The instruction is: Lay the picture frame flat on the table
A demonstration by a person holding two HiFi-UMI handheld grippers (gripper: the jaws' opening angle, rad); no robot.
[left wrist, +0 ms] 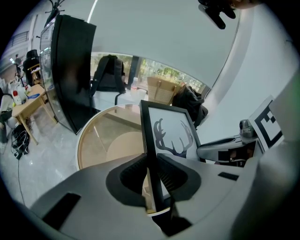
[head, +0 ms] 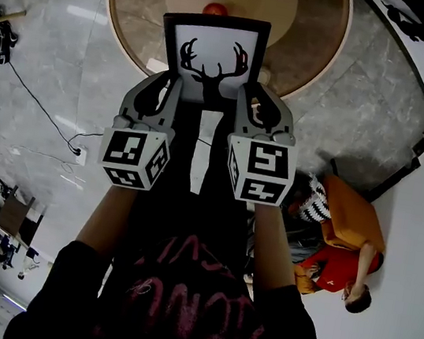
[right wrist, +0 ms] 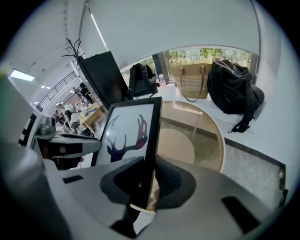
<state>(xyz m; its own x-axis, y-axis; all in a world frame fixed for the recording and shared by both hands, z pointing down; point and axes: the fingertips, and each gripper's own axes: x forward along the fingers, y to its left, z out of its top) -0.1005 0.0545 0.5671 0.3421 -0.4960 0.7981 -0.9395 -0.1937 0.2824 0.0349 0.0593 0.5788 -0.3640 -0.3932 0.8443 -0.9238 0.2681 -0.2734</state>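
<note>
- Picture frame [head: 213, 53] stands upright between your two claws, with the round glassy worktop [head: 316, 38] just ahead; it is not yet laid flat.
- Left claw [left wrist: 151, 180] is clamped on one side edge and right claw [right wrist: 146, 180] on the other, likely to steady the tilt.
- Thin black rim, white print, dark antlers.

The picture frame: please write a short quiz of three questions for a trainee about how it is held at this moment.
1. True or false: the black picture frame with a deer-antler print lies flat.
2. The left claw and the right claw are: A. both open; B. both shut on the frame; C. one open, one shut.
3. Fill in: the left claw holds the frame by its ___ side edge.

Key: 1 false, it stands upright in the claws; 2 B; 3 left.
</note>
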